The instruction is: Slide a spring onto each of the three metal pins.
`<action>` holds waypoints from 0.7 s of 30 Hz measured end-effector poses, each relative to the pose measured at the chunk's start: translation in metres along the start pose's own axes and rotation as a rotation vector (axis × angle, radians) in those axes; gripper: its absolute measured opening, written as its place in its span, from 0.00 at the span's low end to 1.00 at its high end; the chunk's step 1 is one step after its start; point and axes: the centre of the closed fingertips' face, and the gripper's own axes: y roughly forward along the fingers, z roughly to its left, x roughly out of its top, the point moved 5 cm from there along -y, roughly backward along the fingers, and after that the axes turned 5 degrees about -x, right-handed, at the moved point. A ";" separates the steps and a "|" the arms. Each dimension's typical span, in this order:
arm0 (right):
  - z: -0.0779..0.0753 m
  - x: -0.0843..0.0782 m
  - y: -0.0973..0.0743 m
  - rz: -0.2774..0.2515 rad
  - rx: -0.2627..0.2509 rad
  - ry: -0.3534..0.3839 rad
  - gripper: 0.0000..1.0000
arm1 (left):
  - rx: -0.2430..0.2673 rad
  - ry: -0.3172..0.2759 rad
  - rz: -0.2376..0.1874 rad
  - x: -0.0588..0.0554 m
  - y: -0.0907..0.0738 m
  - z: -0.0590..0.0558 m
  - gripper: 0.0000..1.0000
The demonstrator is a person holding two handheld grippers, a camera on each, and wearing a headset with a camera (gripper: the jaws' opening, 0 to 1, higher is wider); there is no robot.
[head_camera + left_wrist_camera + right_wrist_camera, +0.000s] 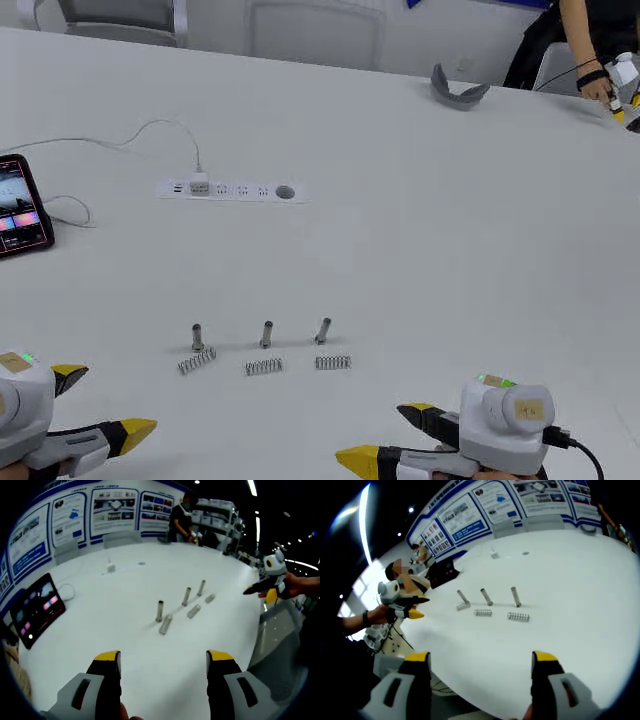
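Right now both sets of jaws are spread wide and hold nothing. The left gripper [108, 402] and the right gripper [382, 434] hover low over the white table [430, 250], and none of the task is done yet.

The three pins stand in a row well ahead of both pairs of jaws, roughly between them. One spring lies flat on the jaw side of each pin, just beside its foot. Ahead of my left jaws the closest pair is the left spring [165, 624] and the left pin [160, 611]. Ahead of my right jaws it is the right spring [518, 616] and the right pin [515, 596]. The middle spring [264, 367] lies about as far from one gripper as from the other.

I judge the springs to be very light, thin wire coils: round, so they will roll at a nudge, and soft enough to squash or shoot out under a hard pinch. I would close gently across the coil's side, towards one end, leaving the other end open and clear of the jaws to go over the pin's top.

The pins look stiff and smooth. I cannot tell whether they are fixed to the table, so I would treat them as easy to topple and come down straight.
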 end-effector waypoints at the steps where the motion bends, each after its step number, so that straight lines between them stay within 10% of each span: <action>1: 0.000 0.001 0.000 -0.001 -0.001 -0.001 0.84 | -0.001 0.000 0.000 0.000 0.000 0.000 0.71; 21: -0.008 0.008 -0.010 -0.040 -0.023 0.021 0.85 | -0.025 0.004 0.018 0.011 0.006 -0.010 0.72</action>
